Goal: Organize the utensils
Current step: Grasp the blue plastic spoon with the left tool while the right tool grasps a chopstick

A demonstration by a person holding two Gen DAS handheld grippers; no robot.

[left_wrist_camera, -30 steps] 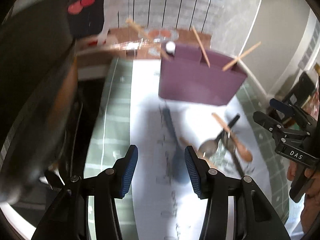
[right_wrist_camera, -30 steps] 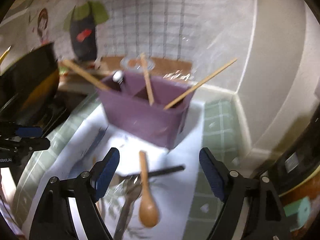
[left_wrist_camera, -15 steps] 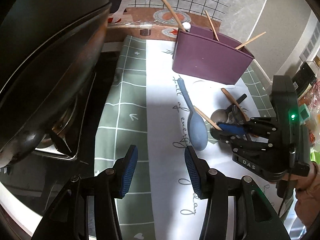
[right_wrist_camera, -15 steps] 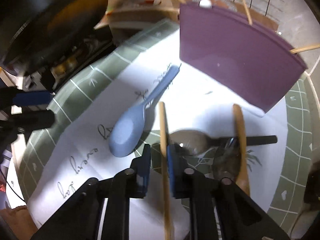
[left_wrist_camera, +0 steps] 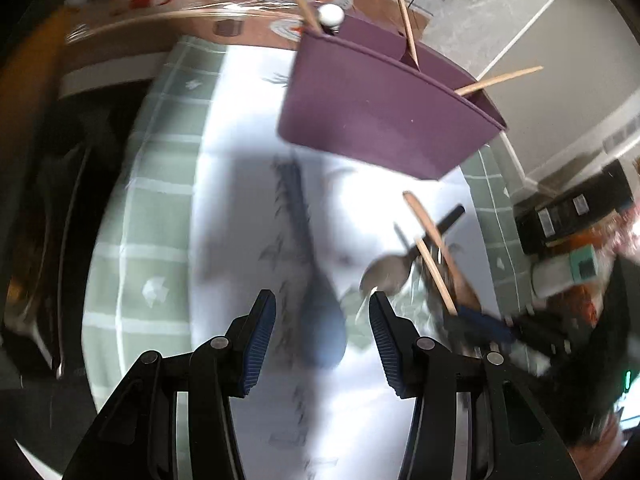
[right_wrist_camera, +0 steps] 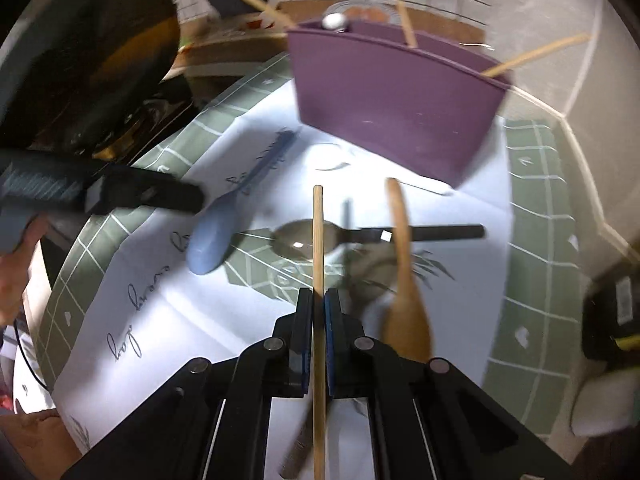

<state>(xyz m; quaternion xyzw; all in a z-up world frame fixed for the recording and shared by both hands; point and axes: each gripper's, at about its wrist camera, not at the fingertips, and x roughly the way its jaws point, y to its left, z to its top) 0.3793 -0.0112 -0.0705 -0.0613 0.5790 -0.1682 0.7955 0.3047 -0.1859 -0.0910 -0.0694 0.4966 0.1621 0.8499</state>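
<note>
My right gripper (right_wrist_camera: pixel 318 294) is shut on a wooden chopstick (right_wrist_camera: pixel 318 236), which sticks out forward over the metal spoon (right_wrist_camera: pixel 298 238) with a black handle. A wooden spoon (right_wrist_camera: pixel 404 280) lies just right of it. My left gripper (left_wrist_camera: pixel 322 300) stands open above the bowl of the blue spoon (left_wrist_camera: pixel 322 332), which lies on the white paper; nothing is pressed between its pads. The purple utensil holder (left_wrist_camera: pixel 384 120) stands behind, with several chopsticks and a white-tipped utensil sticking out of it. The left wrist view is blurred.
A black pan (right_wrist_camera: pixel 100 60) on the stove fills the left side. A green checked mat (right_wrist_camera: pixel 536 216) with white paper (right_wrist_camera: pixel 168 320) over it covers the counter. Dark boxes (left_wrist_camera: pixel 572 216) stand at the right by the wall. A hand (right_wrist_camera: pixel 16 264) shows at the left edge.
My right gripper, open a second ago, has come down and shut on the chopstick. My left gripper has moved in over the blue spoon's bowl, still open at the same width.
</note>
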